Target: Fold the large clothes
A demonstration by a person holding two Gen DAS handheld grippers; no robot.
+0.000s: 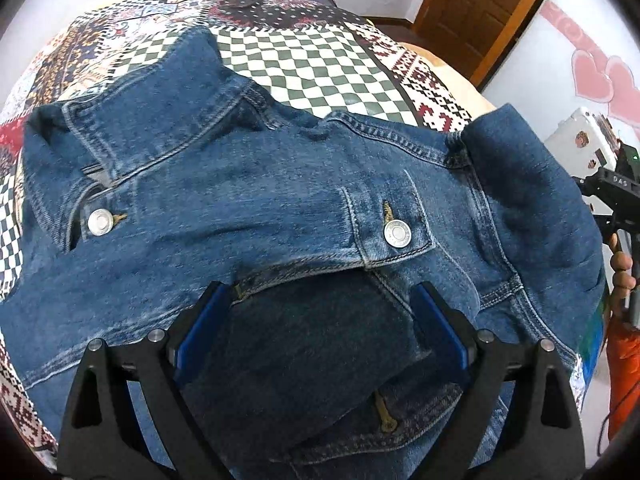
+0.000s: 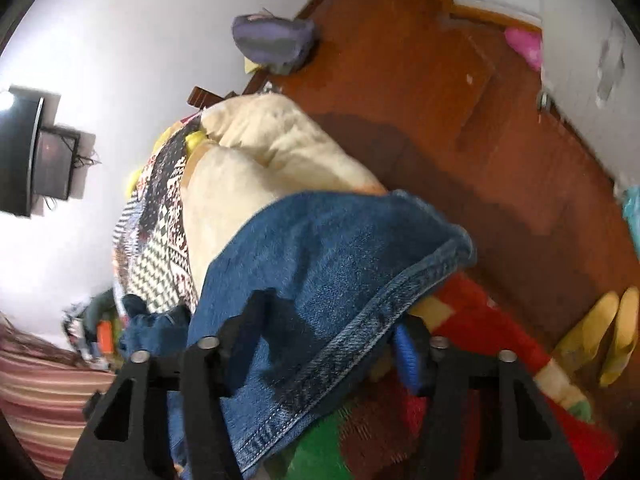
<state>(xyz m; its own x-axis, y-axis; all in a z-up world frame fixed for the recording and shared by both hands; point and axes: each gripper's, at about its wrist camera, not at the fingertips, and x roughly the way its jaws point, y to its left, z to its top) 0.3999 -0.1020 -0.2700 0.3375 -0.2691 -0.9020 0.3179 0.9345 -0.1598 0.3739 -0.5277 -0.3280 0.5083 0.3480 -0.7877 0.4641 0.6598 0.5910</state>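
Observation:
A blue denim jacket [image 1: 248,184] lies front up on the patterned bed cover [image 1: 304,68], collar at the upper left. A darker denim sleeve [image 1: 316,352] is folded over its front and lies between the jaws of my left gripper [image 1: 324,312], which stand wide apart; the blue pads [image 1: 200,332] do not squeeze it. In the right wrist view a fold of the jacket [image 2: 328,248] with its stitched hem runs between the fingers of my right gripper [image 2: 324,332], which grips it at the bed's edge. The right gripper also shows at the right edge of the left wrist view, in a hand [image 1: 622,268].
A cream quilt [image 2: 264,152] and a red and green blanket [image 2: 472,312] lie beside the jacket at the bed's edge. Below are a brown floor [image 2: 440,128] and yellow slippers [image 2: 608,340]. A wooden door [image 1: 476,12] and a white wall stand behind the bed.

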